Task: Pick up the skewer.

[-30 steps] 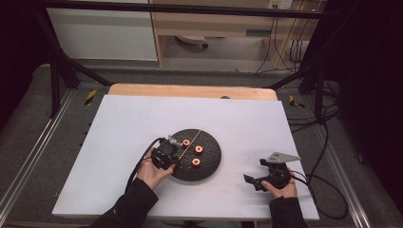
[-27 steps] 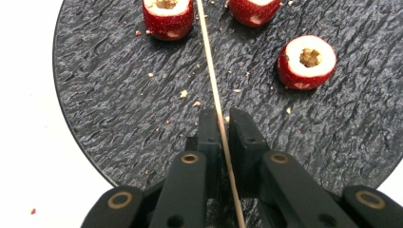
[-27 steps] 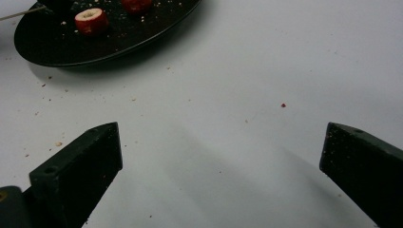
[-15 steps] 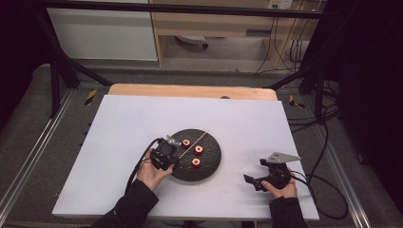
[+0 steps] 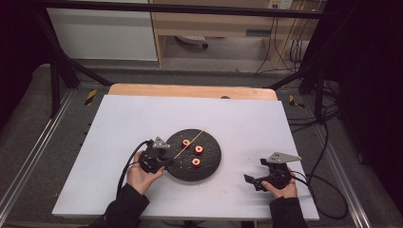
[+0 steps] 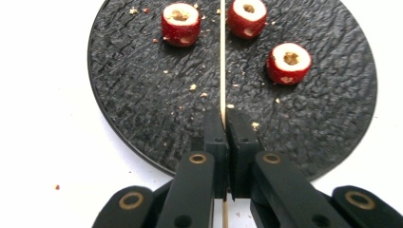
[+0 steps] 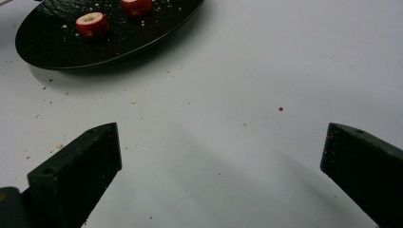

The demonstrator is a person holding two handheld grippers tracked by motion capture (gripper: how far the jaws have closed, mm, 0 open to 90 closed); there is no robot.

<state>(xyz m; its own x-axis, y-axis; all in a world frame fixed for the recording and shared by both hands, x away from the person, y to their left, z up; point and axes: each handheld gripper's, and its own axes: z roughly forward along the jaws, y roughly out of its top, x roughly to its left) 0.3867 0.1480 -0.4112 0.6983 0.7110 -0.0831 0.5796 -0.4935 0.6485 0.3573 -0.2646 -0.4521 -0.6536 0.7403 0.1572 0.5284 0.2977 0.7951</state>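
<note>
A round black plate [image 5: 214, 164] [image 6: 133, 99] [image 7: 47, 47] lies near the middle of the white table. On it sit three red cored fruit pieces [image 5: 196, 162] [image 6: 288, 62] [image 7: 91, 24]. A thin wooden skewer [image 5: 189, 145] [image 6: 222, 57] runs across the plate between the pieces. My left gripper [image 5: 164, 162] [image 6: 226, 118] is shut on the near end of the skewer at the plate's left edge. My right gripper [image 5: 250, 179] [image 7: 221, 152] rests low over bare table right of the plate, jaws wide open with nothing between them.
Crumbs are scattered on the plate and on the table [image 5: 123, 123] around it. A wooden strip [image 5: 190, 90] borders the table's far edge. Black cables [image 5: 328, 190] trail off the right side. Metal frame rails stand at both sides.
The left gripper with the skewer has shifted slightly toward the plate's near left edge. The right gripper has stayed in place.
</note>
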